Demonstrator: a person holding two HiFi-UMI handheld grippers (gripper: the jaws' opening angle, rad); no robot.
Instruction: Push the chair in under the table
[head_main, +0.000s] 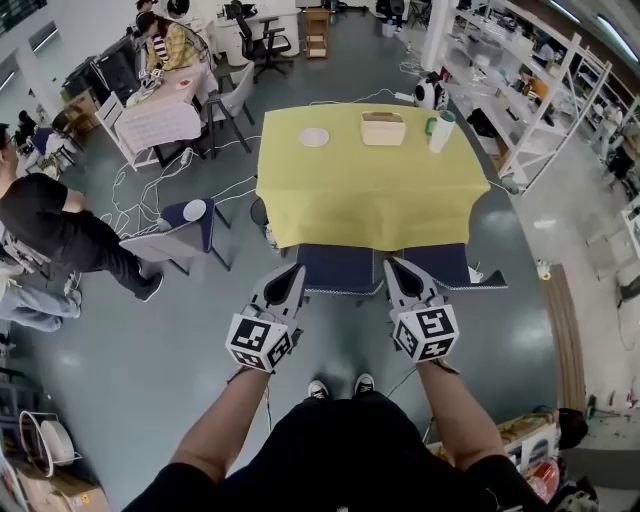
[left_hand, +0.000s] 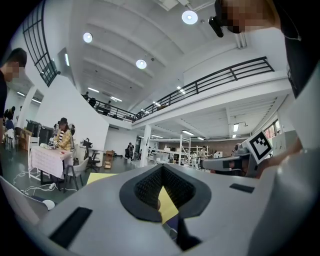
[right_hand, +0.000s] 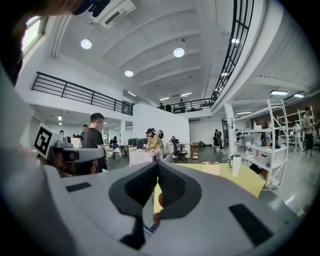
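Note:
A dark blue chair (head_main: 340, 268) stands at the near edge of the table with the yellow cloth (head_main: 370, 200), most of it tucked under the cloth. A second dark blue chair (head_main: 455, 265) stands to its right. My left gripper (head_main: 294, 272) is shut and empty, its tip by the first chair's left corner. My right gripper (head_main: 394, 266) is shut and empty too, its tip by that chair's right corner. Whether either tip touches the chair I cannot tell. In the left gripper view the jaws (left_hand: 161, 172) meet, with yellow cloth (left_hand: 167, 205) behind them. In the right gripper view the jaws (right_hand: 156, 175) meet before the table (right_hand: 245, 181).
On the table lie a white plate (head_main: 314, 137), a beige box (head_main: 383, 129) and a cup with a green lid (head_main: 441, 130). Another chair (head_main: 180, 238) stands on the floor at left, near a person in black (head_main: 50, 225). Shelving (head_main: 540, 100) lines the right side; cables (head_main: 150, 190) trail at left.

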